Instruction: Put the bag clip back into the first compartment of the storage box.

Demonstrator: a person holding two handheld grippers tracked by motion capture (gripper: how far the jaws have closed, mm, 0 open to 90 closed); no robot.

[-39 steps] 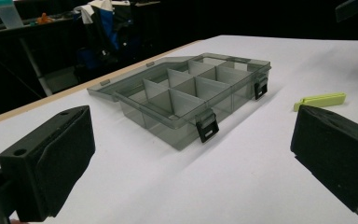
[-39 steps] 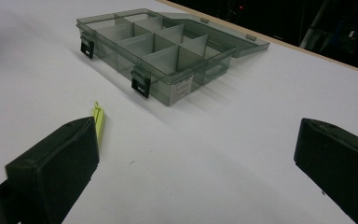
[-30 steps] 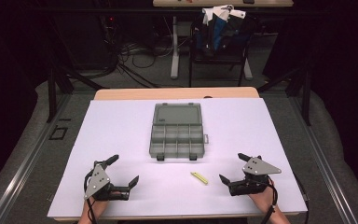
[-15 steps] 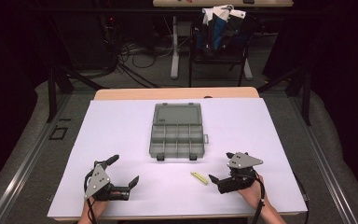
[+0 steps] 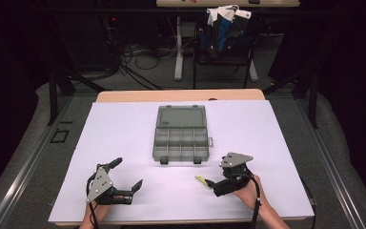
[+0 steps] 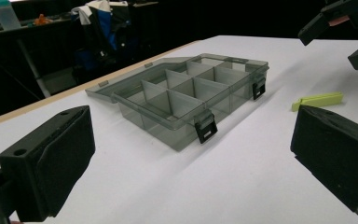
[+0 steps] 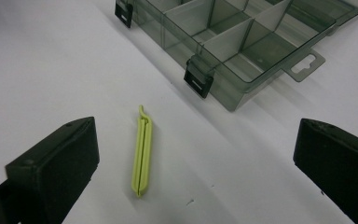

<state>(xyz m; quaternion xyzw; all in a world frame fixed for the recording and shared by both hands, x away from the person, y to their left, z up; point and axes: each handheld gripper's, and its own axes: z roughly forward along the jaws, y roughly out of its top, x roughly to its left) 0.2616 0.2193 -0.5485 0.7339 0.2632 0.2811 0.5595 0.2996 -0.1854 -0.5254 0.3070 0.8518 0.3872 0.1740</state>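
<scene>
Two sets of tongs sit near the tabletop's near edge. Our left tongs (image 5: 124,177) rest released toward the near left corner, where they were a second ago. Our right tongs (image 5: 208,183) have slid left along the near edge since then, and now point at the green clip (image 5: 201,180), which lies just in front of their tips. Their jaws stand wide apart, grasping nothing. We judge this as the approach to a pick, with the grasp not yet made.

From the right tongs' own view, the clip (image 7: 142,149) lies flat between the open jaws, nearer the left one, touching neither. That spacing is hard to read from above. Farther back, toward the tabletop's middle, the grey compartment box (image 5: 181,133) lies open with its lid flat behind. The left tongs' view shows its dividers (image 6: 186,91) and two black latches (image 6: 206,127) plainly.
</scene>
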